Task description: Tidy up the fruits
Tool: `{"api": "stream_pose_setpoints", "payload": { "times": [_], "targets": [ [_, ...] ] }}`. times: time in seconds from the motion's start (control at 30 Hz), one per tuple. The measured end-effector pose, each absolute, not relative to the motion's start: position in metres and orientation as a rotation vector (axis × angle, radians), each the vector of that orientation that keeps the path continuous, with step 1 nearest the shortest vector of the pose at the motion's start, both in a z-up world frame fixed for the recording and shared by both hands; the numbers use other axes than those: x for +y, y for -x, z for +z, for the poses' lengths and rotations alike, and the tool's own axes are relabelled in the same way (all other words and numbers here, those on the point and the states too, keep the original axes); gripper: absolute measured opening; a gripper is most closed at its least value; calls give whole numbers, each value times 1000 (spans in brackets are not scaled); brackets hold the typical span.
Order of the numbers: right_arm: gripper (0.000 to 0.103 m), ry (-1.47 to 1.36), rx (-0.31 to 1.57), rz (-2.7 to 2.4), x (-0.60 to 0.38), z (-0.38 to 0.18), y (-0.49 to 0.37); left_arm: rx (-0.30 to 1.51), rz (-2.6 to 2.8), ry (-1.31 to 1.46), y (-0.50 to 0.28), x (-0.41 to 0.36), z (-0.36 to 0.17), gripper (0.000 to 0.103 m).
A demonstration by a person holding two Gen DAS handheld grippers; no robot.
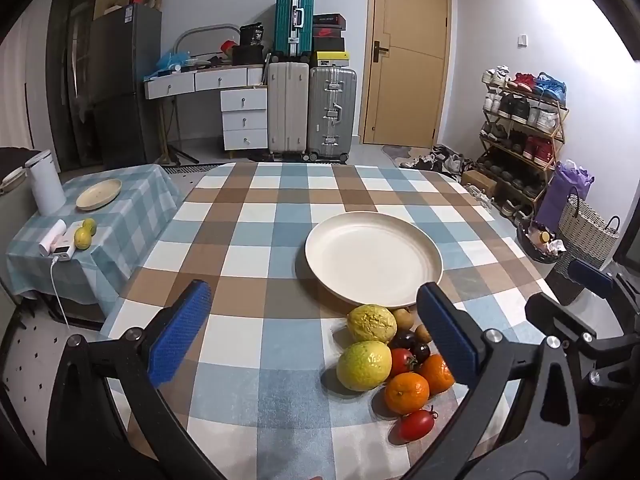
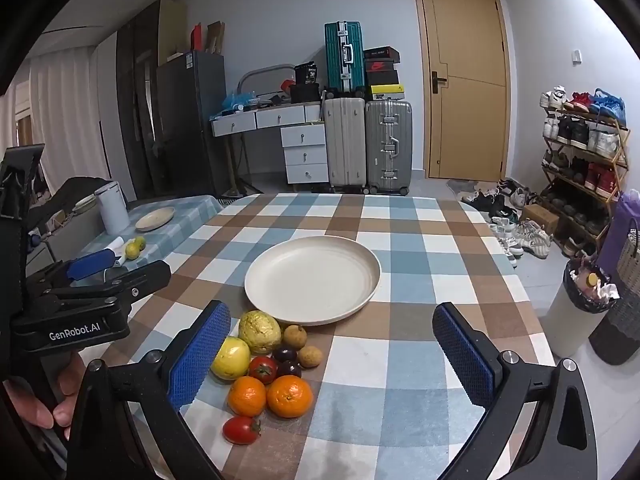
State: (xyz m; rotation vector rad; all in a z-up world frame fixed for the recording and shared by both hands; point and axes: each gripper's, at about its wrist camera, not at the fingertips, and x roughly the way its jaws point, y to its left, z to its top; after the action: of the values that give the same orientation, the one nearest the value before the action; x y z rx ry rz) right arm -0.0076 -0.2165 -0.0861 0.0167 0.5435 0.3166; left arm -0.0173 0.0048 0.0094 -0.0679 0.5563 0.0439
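**Fruit pile, plate bare: stock before the first pick**

1. Left hand-held gripper [image 1: 314,332]: fingers spread wide, nothing between them, hovering over the near worktop [image 1: 256,396]. The fruit pile sits at its 3 o'clock, partly behind the right-side pad.

2. Right hand-held gripper [image 2: 332,352]: fingers spread wide, empty. The pile lies at its 9 o'clock, against the left-side pad.

3. Fruit, one tight cluster on the cloth, near to far: cherry tomato [image 2: 241,430], lying apart from the rest; two oranges [image 2: 289,395]; a second tomato [image 2: 263,369]; two dark plums [image 2: 285,354]; two yellow-green guavas [image 2: 262,330]; two small brown round fruits [image 2: 295,336].

4. Advice for the step in hand, judged as the first pick: start with the lone tomato or an orange on the pile's open edge, straddle it squarely and close gently. The fruits touch, so a careless entry likely rolls the neighbours.

5. Plate [image 2: 312,276], cream, at the pile's 12 o'clock, just beyond the far guava: holds nothing.

6. Side table at 10 o'clock, well apart: a small plate [image 2: 155,218], empty, and two green-yellow fruits [image 2: 134,247] beside it.
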Motion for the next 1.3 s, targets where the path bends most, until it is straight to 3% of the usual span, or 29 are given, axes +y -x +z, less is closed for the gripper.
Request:
{"api": "stream_pose_setpoints", "payload": {
  "times": [1.3],
  "targets": [
    [103,-30,549,332,-219,-88,7,574,18,48,11,-1,-4,102]
  ]
}}
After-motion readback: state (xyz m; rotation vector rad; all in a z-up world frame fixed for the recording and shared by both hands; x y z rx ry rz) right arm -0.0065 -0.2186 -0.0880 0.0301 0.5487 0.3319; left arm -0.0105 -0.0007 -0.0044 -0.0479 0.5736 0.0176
